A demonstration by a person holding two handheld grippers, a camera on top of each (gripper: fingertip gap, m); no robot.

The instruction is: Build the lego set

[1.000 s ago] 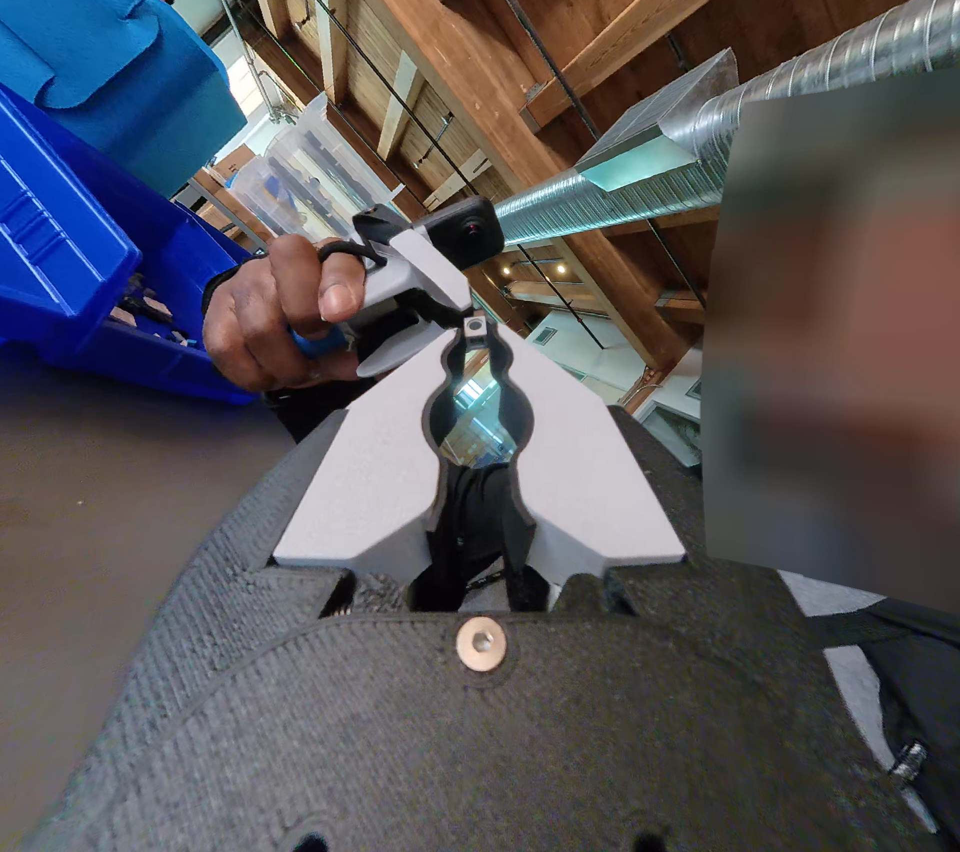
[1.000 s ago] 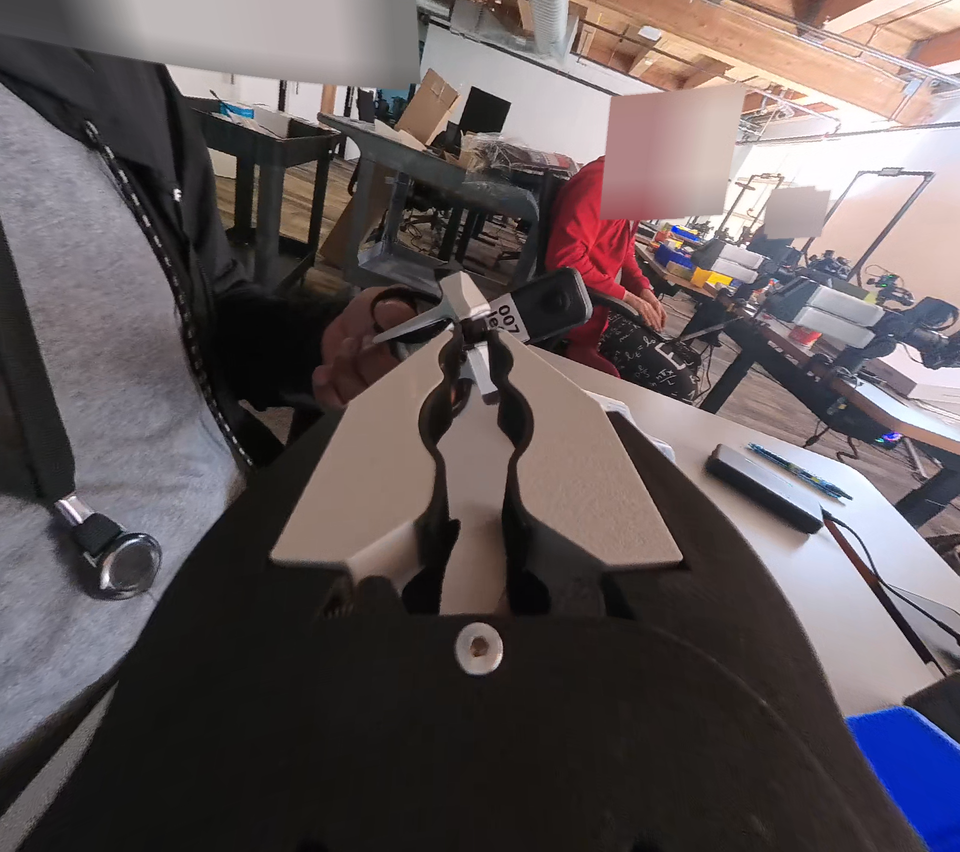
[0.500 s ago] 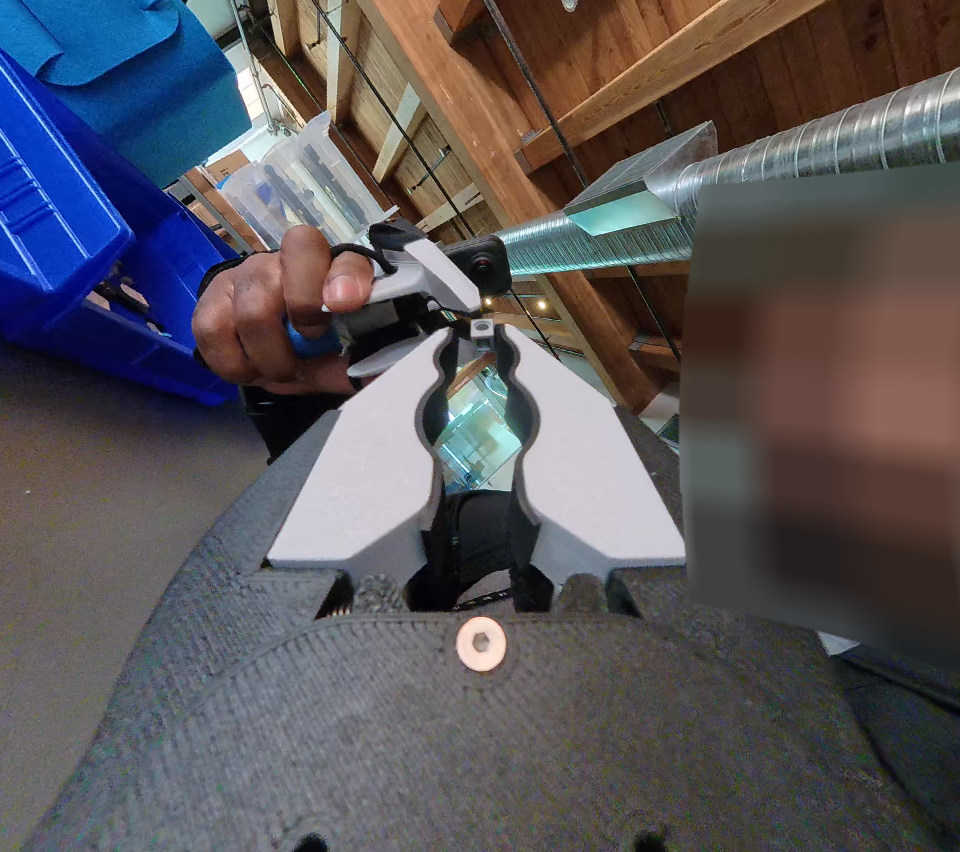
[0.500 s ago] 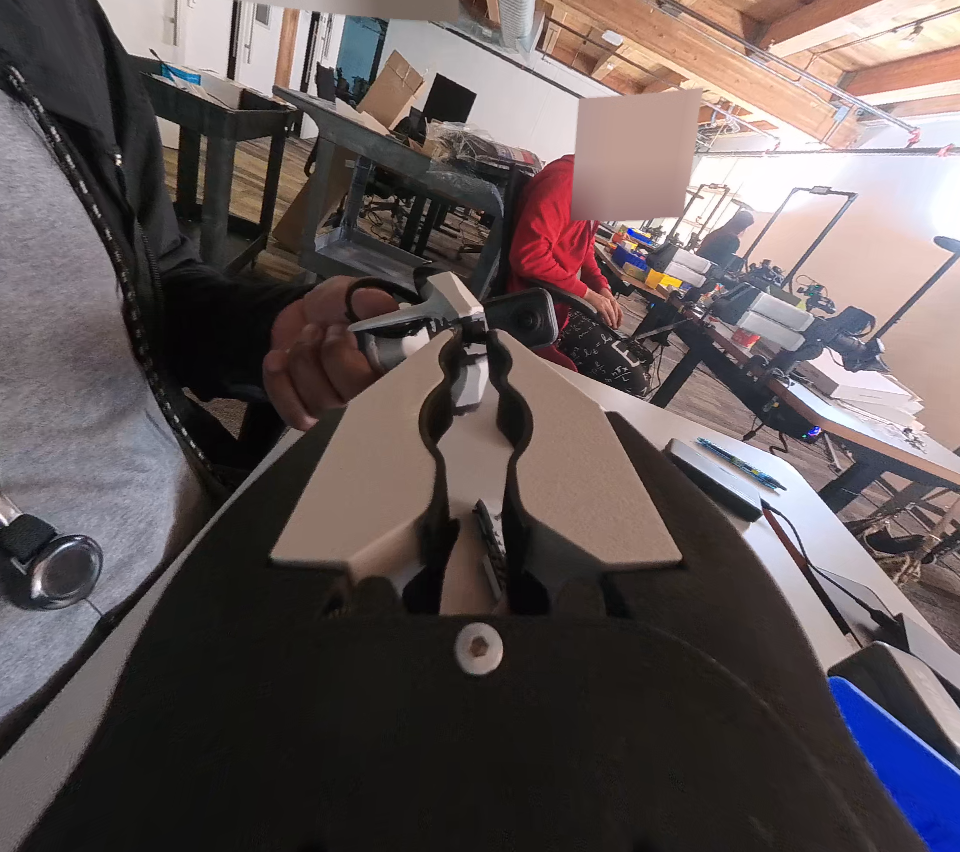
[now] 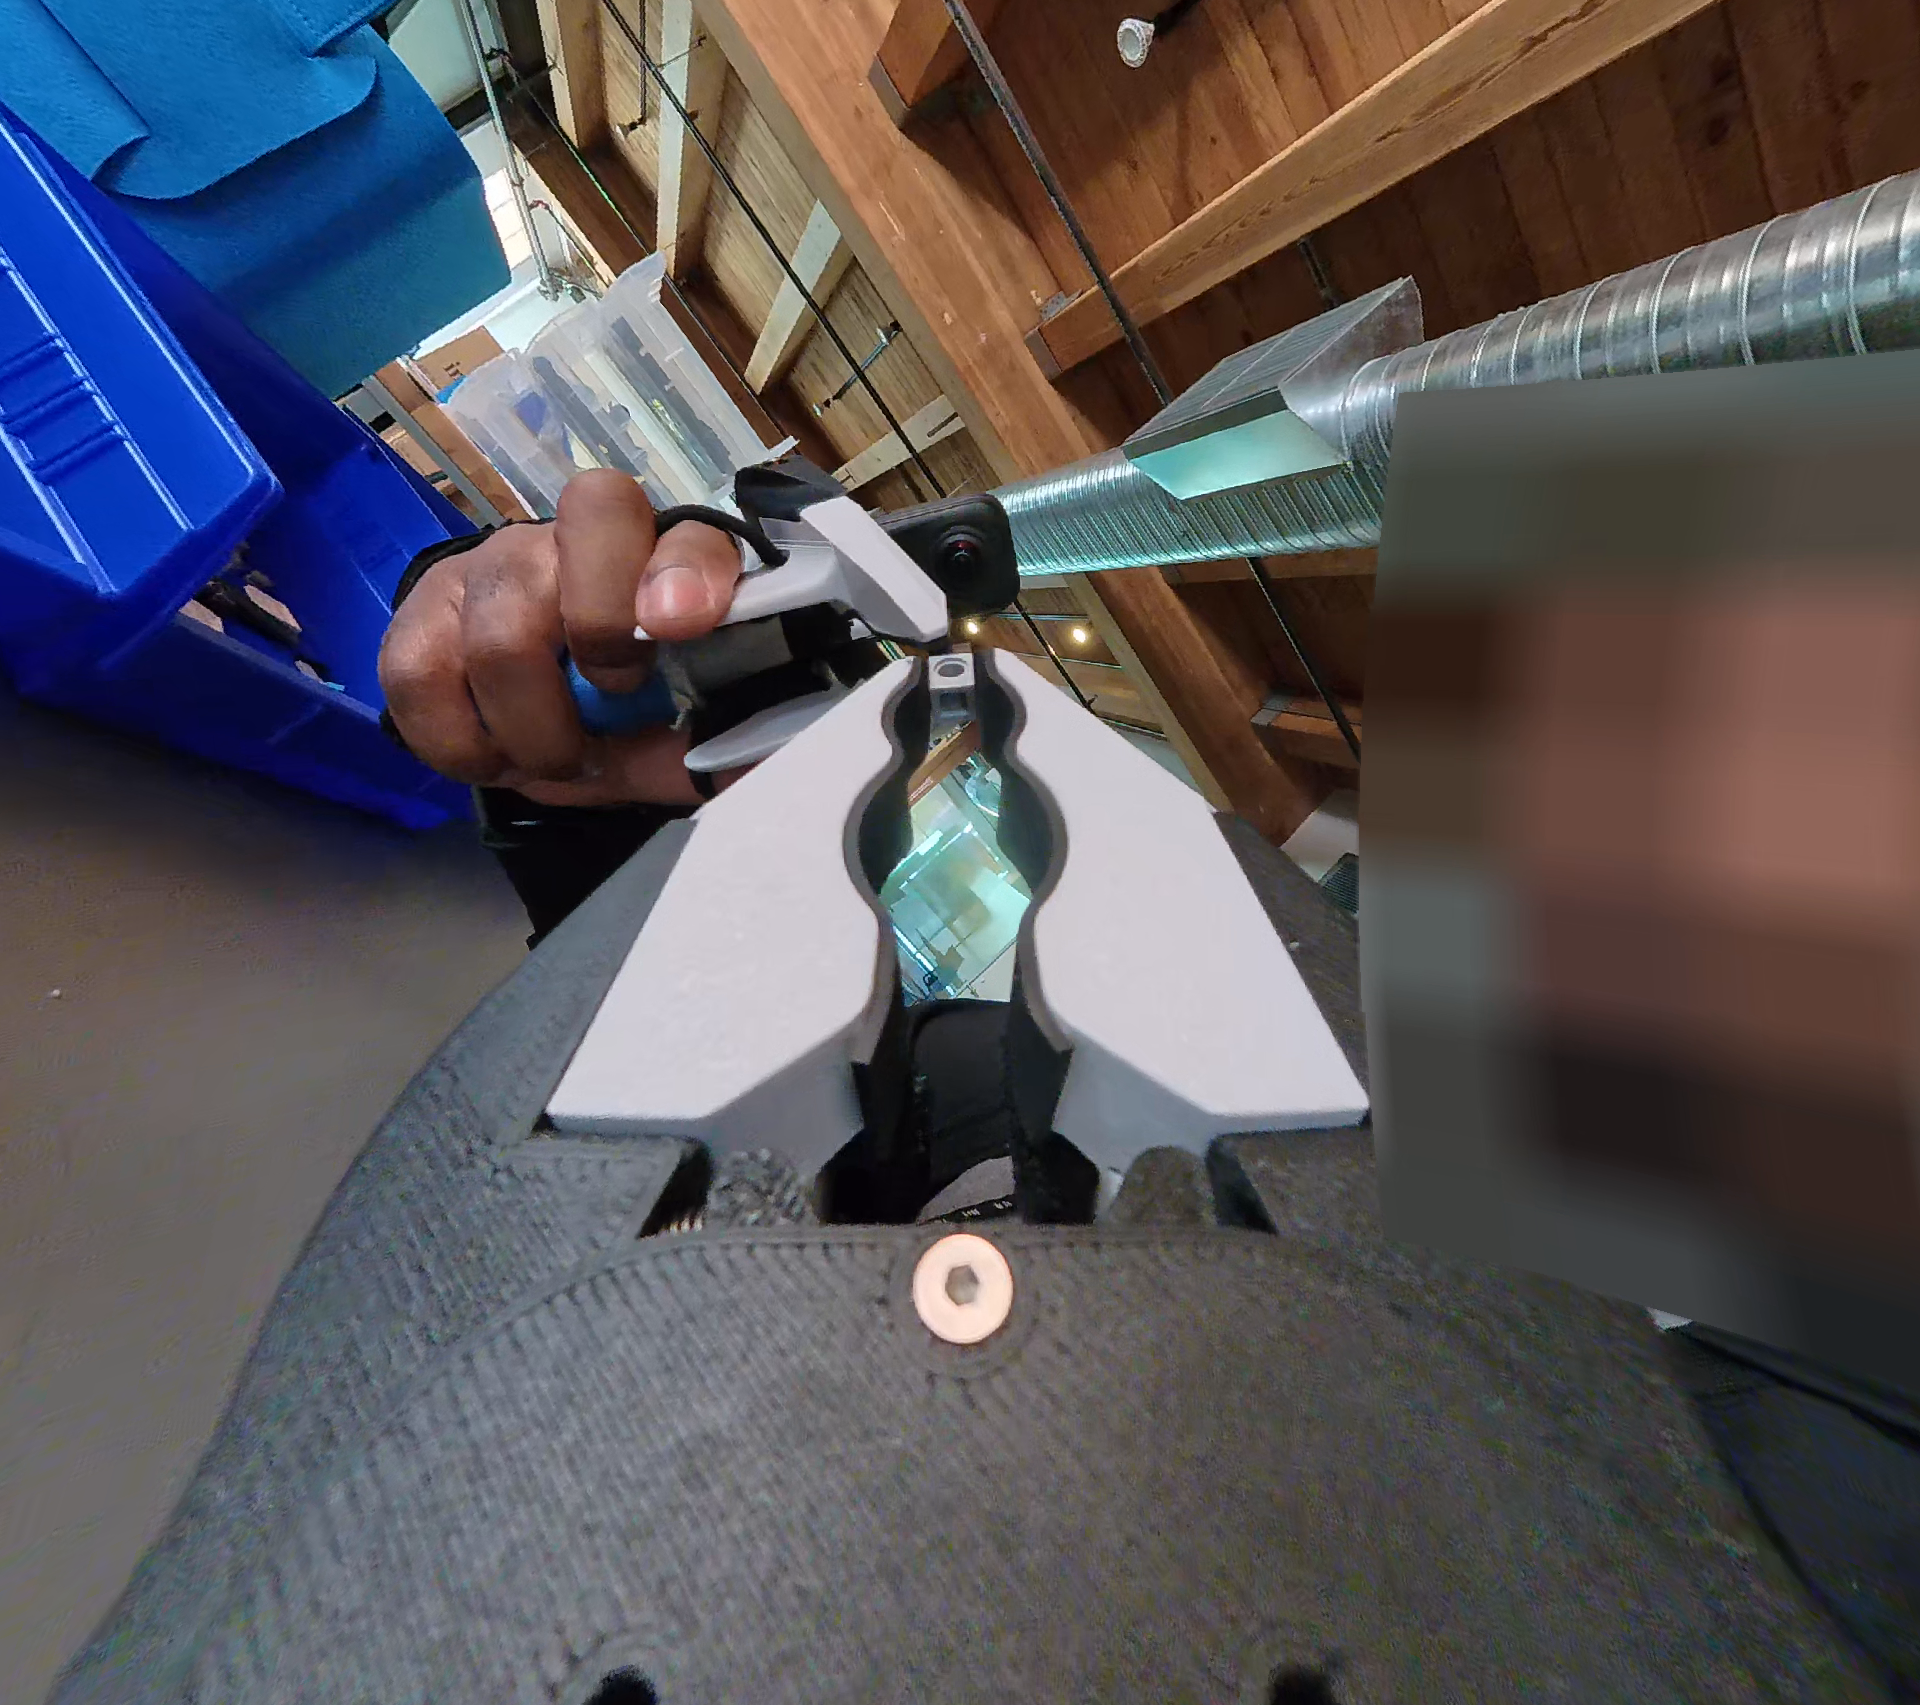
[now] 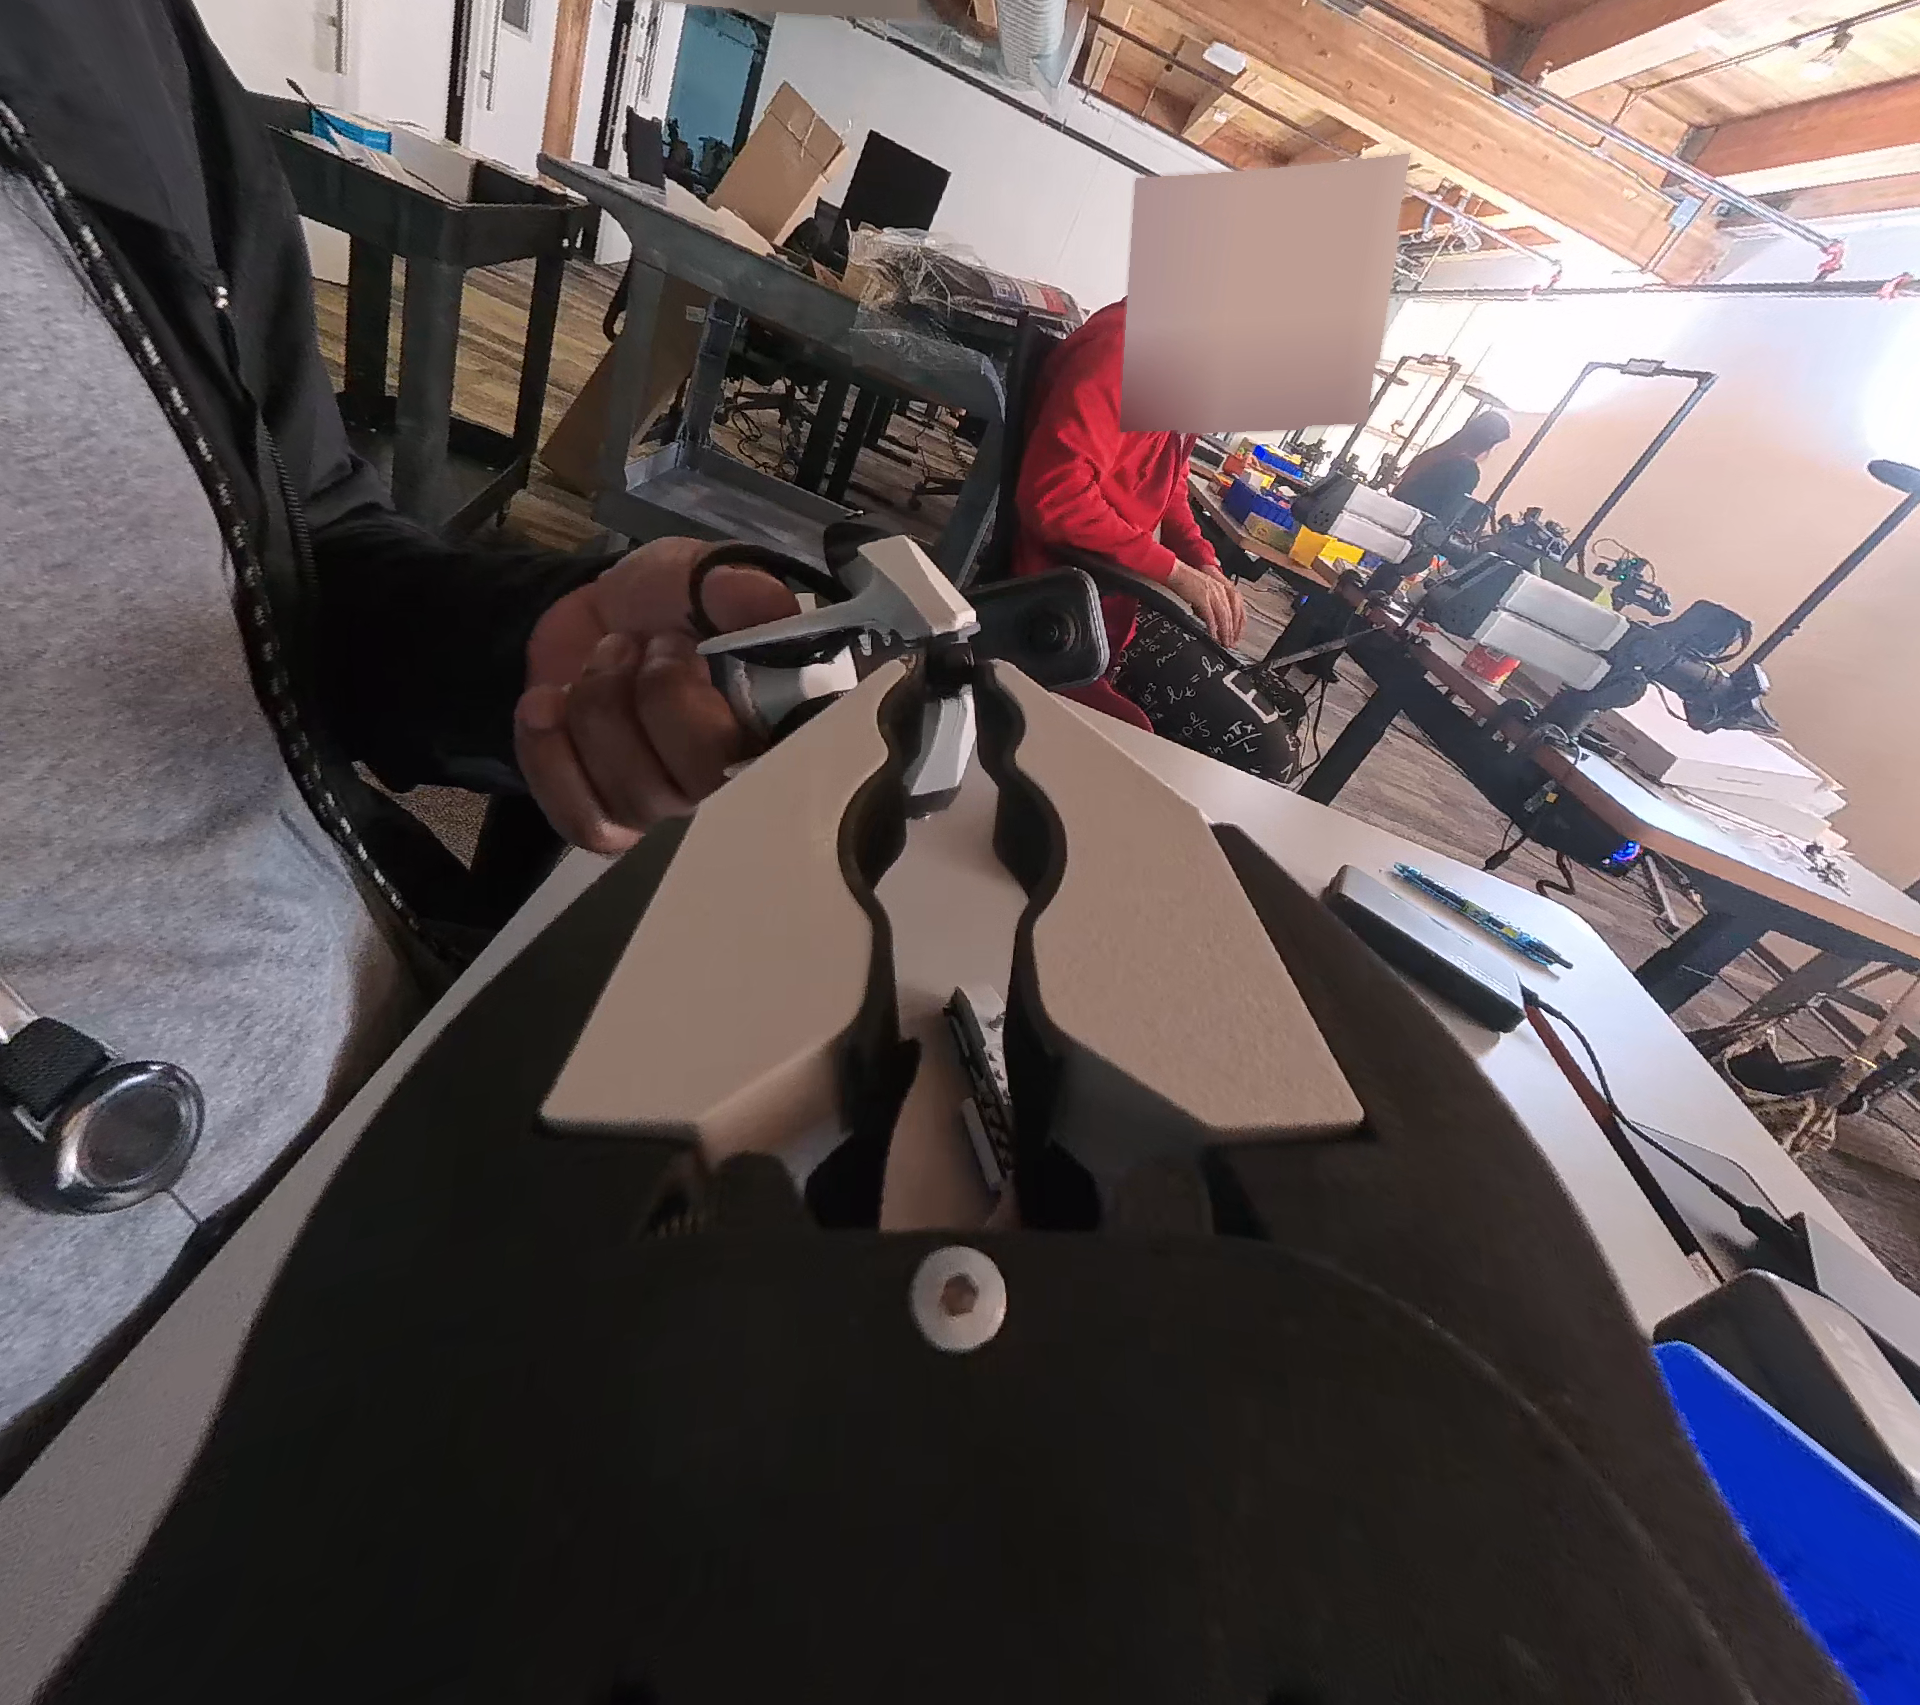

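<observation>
Since the earlier frames both grippers have tilted lower, bringing more tabletop into the right wrist view. The left gripper pinches a small grey lego piece at its tips. The right gripper closes on a grey-and-white lego piece; each piece touches the other gripper's tips. Only the right wrist view shows a studded lego strip lying on the tabletop below that piece, and a dark phone farther right. Only the left wrist view shows a blue bin behind the hand. No writing is legible.
</observation>
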